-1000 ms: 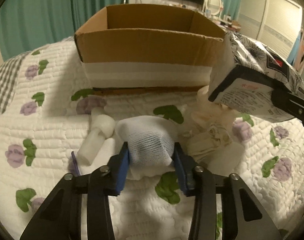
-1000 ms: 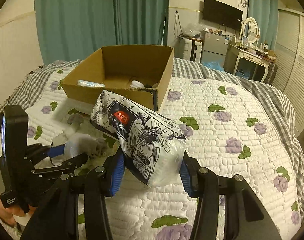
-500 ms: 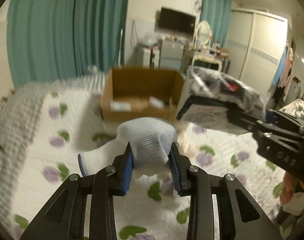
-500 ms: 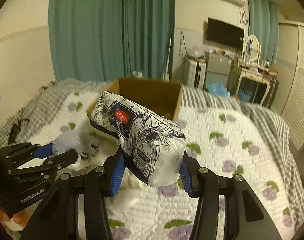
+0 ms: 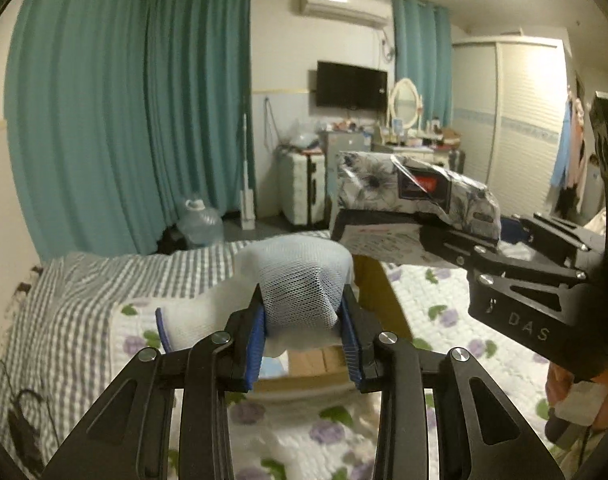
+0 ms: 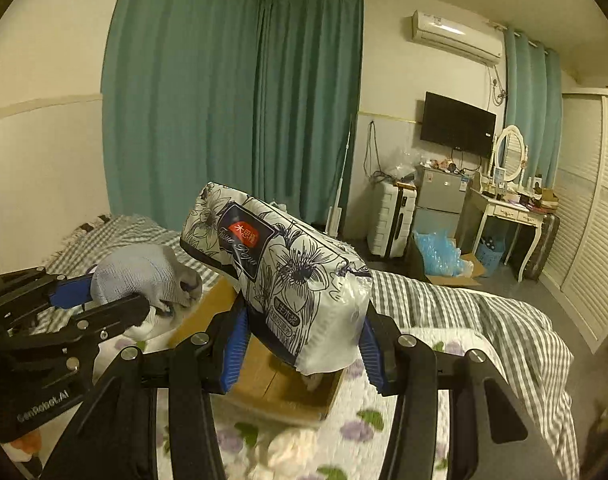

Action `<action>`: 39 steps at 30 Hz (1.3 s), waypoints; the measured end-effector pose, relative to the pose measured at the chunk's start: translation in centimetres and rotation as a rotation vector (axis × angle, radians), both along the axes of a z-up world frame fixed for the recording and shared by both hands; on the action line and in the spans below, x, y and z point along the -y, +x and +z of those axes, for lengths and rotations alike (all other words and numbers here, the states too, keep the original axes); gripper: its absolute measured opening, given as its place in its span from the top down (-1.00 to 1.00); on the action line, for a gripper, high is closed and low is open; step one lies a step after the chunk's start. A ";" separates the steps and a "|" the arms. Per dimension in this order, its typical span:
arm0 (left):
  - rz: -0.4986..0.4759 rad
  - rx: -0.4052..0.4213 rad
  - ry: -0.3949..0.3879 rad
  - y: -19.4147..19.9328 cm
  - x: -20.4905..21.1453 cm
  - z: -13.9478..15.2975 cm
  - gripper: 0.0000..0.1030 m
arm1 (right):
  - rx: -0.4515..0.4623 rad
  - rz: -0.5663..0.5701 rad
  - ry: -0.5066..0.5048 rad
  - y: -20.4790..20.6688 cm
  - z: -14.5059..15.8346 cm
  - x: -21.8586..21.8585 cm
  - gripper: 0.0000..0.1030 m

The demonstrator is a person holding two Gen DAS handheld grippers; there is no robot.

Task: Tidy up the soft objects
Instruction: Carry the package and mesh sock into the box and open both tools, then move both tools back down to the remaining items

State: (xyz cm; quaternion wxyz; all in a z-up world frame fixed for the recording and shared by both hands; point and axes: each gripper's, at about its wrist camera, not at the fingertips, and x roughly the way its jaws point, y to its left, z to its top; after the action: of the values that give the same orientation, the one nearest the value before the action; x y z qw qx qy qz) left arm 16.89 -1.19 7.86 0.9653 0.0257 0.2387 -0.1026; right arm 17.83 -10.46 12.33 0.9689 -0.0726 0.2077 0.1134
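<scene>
2 hand-held grippers carry soft goods above a cardboard box on a bed

The left hand-held gripper (image 5: 302,338), its jaws having just closed in, pinches a white mesh glove (image 5: 294,280); the right hand-held gripper (image 6: 302,350) is clamped on a flower-printed tissue pack (image 6: 280,276). Under both sits the open cardboard box (image 6: 260,384) on the flowered quilt (image 6: 436,408), with teal curtains (image 6: 232,100) beyond.
</scene>
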 end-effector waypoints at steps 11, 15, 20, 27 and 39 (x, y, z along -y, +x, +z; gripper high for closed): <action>-0.009 -0.118 0.071 9.3 0.3 -9.0 0.34 | -0.153 0.020 0.019 11.3 -8.0 -0.3 0.07; -0.026 -0.052 0.134 9.1 1.0 -10.2 0.22 | -0.180 0.055 0.036 13.0 -11.0 -0.2 -0.01; -0.005 -0.053 0.137 9.0 1.3 -10.7 -0.27 | -0.176 0.079 0.052 13.7 -12.8 0.1 -0.44; 0.057 -0.009 0.111 6.7 1.0 -8.0 -0.39 | -0.114 0.046 0.101 10.8 -10.3 2.6 -0.76; 0.054 0.173 -0.006 -5.5 -0.1 4.7 -0.65 | 0.005 0.030 0.114 -3.6 -0.3 6.5 -0.98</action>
State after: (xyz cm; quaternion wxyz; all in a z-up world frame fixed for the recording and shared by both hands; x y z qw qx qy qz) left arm 11.41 -1.04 12.52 0.9848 0.0253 0.1549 -0.0748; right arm 14.23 -16.92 12.00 0.9701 -0.0207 0.1976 0.1396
